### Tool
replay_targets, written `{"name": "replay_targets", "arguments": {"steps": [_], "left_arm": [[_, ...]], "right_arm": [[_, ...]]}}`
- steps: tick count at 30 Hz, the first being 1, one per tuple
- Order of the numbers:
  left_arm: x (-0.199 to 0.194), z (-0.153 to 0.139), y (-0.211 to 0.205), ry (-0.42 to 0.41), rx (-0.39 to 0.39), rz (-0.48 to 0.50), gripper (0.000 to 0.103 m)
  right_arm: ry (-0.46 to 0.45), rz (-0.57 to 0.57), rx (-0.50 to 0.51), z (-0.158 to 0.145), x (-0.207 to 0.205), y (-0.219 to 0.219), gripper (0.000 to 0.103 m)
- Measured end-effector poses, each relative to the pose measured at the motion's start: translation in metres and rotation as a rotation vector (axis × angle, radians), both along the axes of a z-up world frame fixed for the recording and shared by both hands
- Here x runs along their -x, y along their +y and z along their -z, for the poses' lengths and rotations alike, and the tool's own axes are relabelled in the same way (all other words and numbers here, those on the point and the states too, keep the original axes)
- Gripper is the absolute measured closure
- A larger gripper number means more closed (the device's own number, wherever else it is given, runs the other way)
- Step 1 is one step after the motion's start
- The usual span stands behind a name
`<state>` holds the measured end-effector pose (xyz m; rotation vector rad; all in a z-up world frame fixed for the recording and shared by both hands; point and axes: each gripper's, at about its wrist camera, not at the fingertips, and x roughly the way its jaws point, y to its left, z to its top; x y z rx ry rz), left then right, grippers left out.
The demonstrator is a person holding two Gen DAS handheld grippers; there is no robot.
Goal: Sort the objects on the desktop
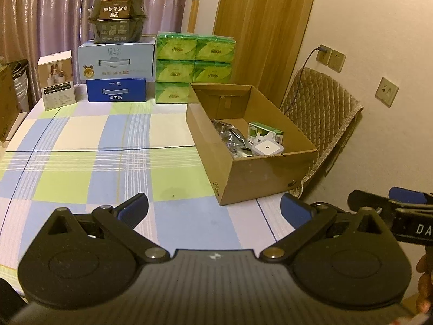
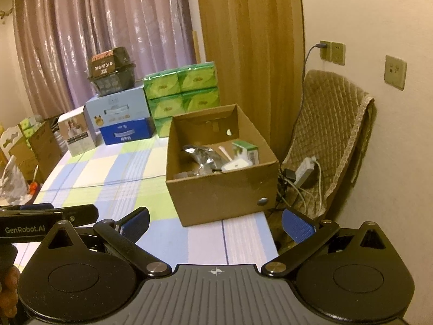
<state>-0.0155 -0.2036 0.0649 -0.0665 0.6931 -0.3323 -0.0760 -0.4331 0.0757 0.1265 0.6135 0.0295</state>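
Looks nearly finished to me; the cardboard box [image 2: 220, 189], middle of the frame, already holds a foil bag [image 2: 200, 154], green carton [image 2: 245, 149] and white container [image 2: 235, 165]; the checked tablecloth [image 1: 81, 168] lies bare in front; left gripper [image 1: 213, 211] and right gripper [image 2: 215, 223] both gape wide, holding nothing.

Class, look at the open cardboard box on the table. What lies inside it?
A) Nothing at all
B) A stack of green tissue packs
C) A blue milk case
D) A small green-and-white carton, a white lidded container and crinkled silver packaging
D: inside the cardboard box lie the green-and-white carton, the white container and the silver packaging.
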Motion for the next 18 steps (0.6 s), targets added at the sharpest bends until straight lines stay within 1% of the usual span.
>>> {"name": "replay_targets", "arguments": {"steps": [4, 18], "left_arm": [[0.0022, -0.0011, -0.0008, -0.013, -0.004, 0.004, 0.001], [0.0058, -0.0019, -0.0076, -0.016, -0.010, 0.009, 0.001]], "right_arm": [[-0.003, -0.001, 0.010, 0.0001, 0.0006, 0.0035, 0.002], [-0.007, 0.006, 0.016, -0.0011, 0.0002, 0.0028, 0.002]]}}
